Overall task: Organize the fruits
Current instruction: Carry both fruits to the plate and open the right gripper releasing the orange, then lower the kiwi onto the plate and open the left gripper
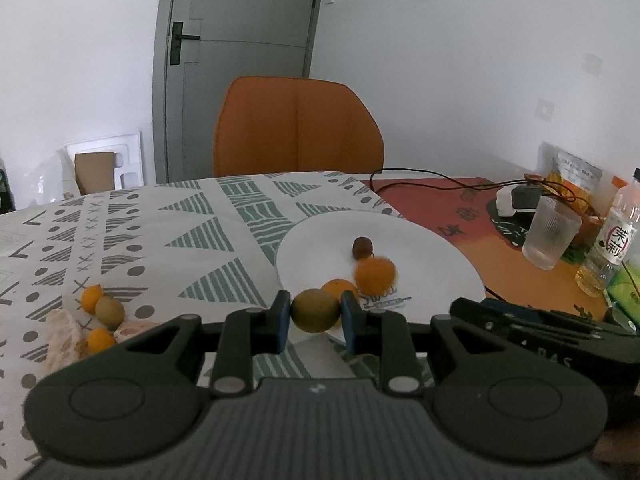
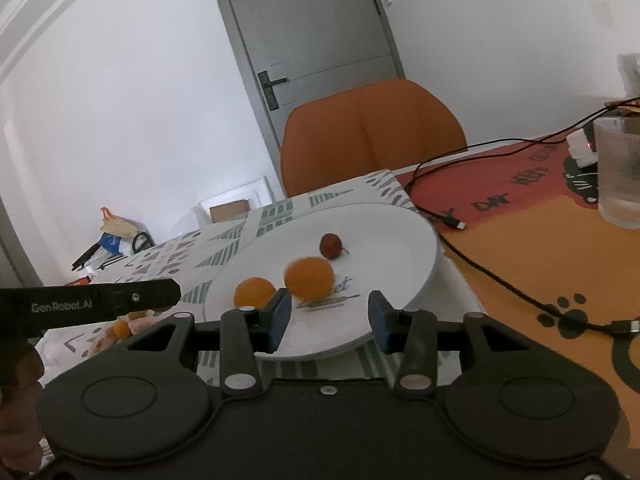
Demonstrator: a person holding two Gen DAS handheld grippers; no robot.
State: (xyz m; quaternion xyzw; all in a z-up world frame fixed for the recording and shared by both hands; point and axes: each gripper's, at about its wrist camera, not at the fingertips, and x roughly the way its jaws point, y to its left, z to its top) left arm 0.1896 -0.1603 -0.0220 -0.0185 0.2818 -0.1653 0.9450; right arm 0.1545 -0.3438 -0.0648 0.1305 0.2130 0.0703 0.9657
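My left gripper [image 1: 315, 312] is shut on a round olive-green fruit [image 1: 314, 310], held just before the near rim of the white plate [image 1: 432, 248]. On the plate lie two orange fruits [image 1: 375, 275] [image 1: 338, 288] and a small dark red fruit [image 1: 362, 247]. My right gripper [image 2: 328, 318] is open and empty over the plate's near edge [image 2: 400, 248], with the orange fruits [image 2: 309, 277] [image 2: 254, 292] and the red fruit [image 2: 330, 245] just beyond it. On the cloth to the left lie two small orange fruits [image 1: 91, 297] [image 1: 100, 339], a green fruit [image 1: 109, 311] and peeled segments [image 1: 62, 334].
An orange chair [image 1: 298, 126] stands behind the table. On the right are a ribbed glass [image 1: 550, 234], a bottle [image 1: 608, 244], snack bags [image 1: 576, 170] and black cables [image 2: 492, 264] on an orange mat. A patterned cloth [image 1: 160, 232] covers the left side.
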